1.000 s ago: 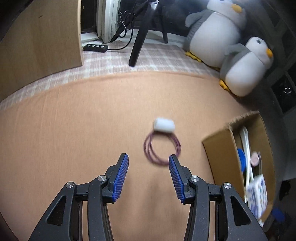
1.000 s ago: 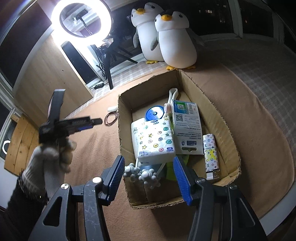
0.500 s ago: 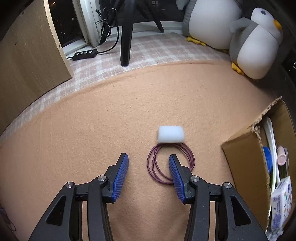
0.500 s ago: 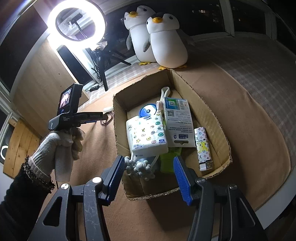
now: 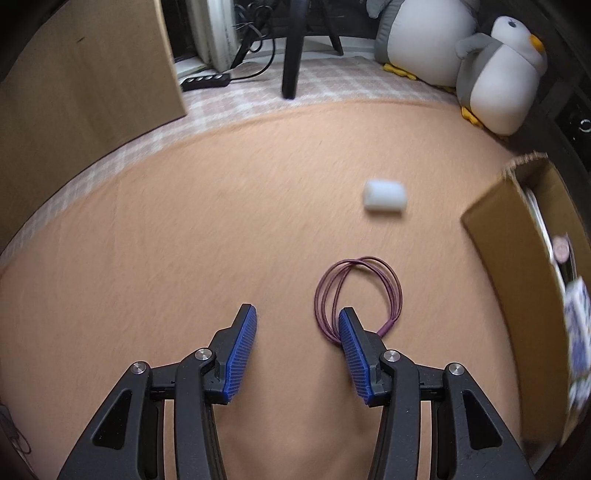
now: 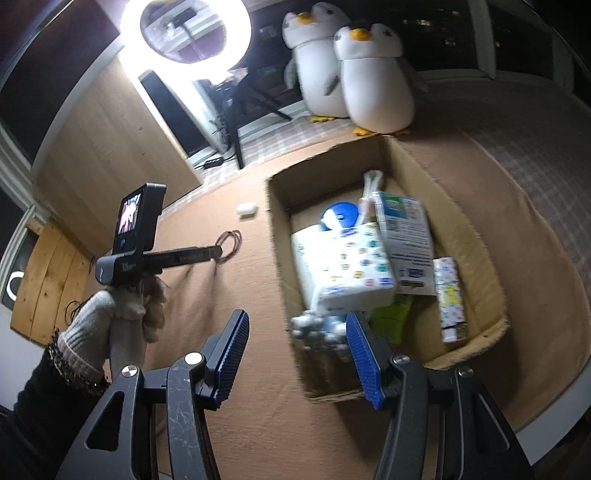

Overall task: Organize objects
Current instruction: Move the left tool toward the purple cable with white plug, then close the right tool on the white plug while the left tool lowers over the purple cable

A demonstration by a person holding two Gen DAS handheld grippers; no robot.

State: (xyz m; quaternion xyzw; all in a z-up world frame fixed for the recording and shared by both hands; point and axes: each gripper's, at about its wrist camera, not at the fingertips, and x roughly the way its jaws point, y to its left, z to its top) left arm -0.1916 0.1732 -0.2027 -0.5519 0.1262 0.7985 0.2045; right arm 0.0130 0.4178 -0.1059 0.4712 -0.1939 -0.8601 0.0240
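Purple elastic bands, looped bundle [image 5: 357, 297]: lying on your tan blanket [image 5: 184, 240], now closer than a second ago, with your left gripper [image 5: 295, 347] half open, empty, its right finger overlapping the loop. White capsule-shaped case [image 5: 384, 196]: just beyond. Right view: open cardboard box [image 6: 476, 236], well filled; your right gripper [image 6: 295, 350] half open, empty, above its near corner.

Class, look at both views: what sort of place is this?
Probably a room at home set up for filming: plush penguins by the wall, a lit ring light on a stand, a blanket-covered surface.
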